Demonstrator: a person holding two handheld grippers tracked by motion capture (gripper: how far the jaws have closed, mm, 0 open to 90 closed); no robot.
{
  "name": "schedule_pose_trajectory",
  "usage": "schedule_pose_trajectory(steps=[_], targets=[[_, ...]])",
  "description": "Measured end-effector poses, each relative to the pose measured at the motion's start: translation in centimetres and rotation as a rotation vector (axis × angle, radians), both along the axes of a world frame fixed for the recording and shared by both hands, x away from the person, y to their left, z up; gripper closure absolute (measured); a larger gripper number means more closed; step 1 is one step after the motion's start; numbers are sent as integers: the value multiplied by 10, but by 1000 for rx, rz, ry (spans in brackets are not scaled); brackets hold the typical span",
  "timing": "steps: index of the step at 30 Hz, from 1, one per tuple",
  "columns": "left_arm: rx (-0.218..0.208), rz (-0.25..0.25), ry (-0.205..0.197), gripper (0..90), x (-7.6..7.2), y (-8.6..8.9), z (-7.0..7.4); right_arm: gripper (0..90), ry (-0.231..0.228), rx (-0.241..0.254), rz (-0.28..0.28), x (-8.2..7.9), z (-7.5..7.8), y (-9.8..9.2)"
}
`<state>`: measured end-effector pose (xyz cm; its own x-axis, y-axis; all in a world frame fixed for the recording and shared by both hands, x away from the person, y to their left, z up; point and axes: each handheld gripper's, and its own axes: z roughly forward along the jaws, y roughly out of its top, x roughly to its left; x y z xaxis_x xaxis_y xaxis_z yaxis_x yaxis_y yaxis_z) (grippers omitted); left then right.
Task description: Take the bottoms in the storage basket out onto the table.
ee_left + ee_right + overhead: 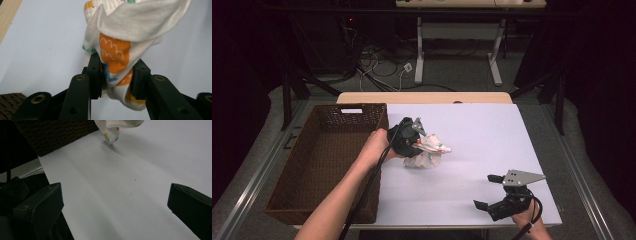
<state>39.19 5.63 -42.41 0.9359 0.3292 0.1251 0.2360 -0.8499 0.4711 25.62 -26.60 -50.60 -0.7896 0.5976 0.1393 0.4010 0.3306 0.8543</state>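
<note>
Cloth [117,50], white w/ orange, green and blue print, was the item in hand; it hung bunched from the left hand-held gripper [412,137] near mid-desk, just right of the basket. Near to far: at the front right corner of the desk [472,195], the right hand-held gripper [494,192] sat low w/ jaws wide apart and nothing between them, well apart from the cloth, prob. parked so as not to obstruct the working hand. Farther in, the left hand-held gripper was clamped on the cloth; in the left gripper view both pads pinched a gathered fold, the rest spilling above and below the jaws. A pinch on a fold, not an edge, likely kept the bundle compact for carrying. Its lowest corner looked close to the desk; contact can't be told. Left of it, the brown wicker basket [319,165] stood empty along the desk's left edge, open side up, prob. the drop-off. Beyond: far desk edge, then floor cables [379,62].
</note>
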Motion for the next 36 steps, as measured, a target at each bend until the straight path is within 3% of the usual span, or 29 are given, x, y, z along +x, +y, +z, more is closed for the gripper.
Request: schedule_pose_trajectory(steps=[14,36], targets=[[-19,30,39,668,2,-5,-14,0,-1,-1,1,0,0,0],[23,59,90,653,5,-15,-35,0,5,-9,6,0,0,0]])
